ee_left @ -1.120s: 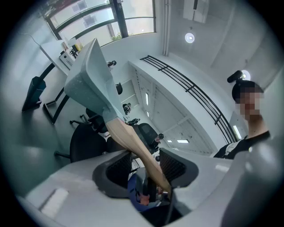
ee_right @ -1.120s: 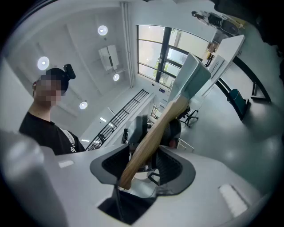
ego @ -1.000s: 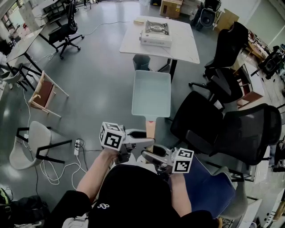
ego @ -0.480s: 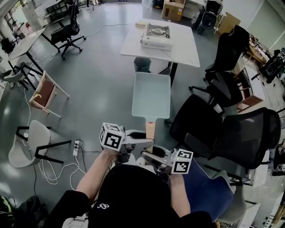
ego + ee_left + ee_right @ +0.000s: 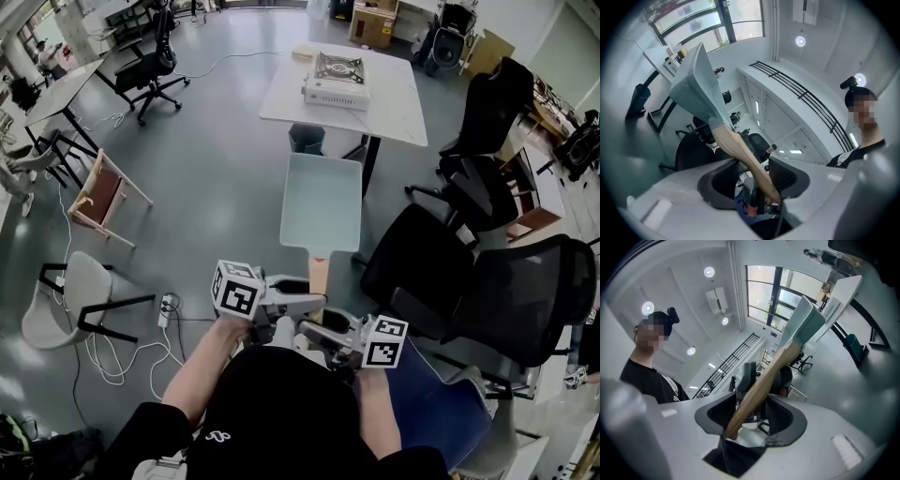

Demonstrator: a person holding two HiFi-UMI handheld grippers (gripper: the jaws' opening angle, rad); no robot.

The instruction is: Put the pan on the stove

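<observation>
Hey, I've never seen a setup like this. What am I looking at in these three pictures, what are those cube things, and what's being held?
There is no robot here. A person holds a hand tool with two jaws in each hand, and the marker cubes are part of those tools. The wide picture comes from a camera on the person's head, looking steeply down. In it the left gripper and right gripper meet at the wooden handle of a pale rectangular pan, which is held out in the air above the floor. The other two pictures come from a camera riding on each gripper, looking along its jaws. In both, the handle runs between the jaws. Ahead stands a white table with a portable stove on it. Black office chairs stand to the right.
</observation>
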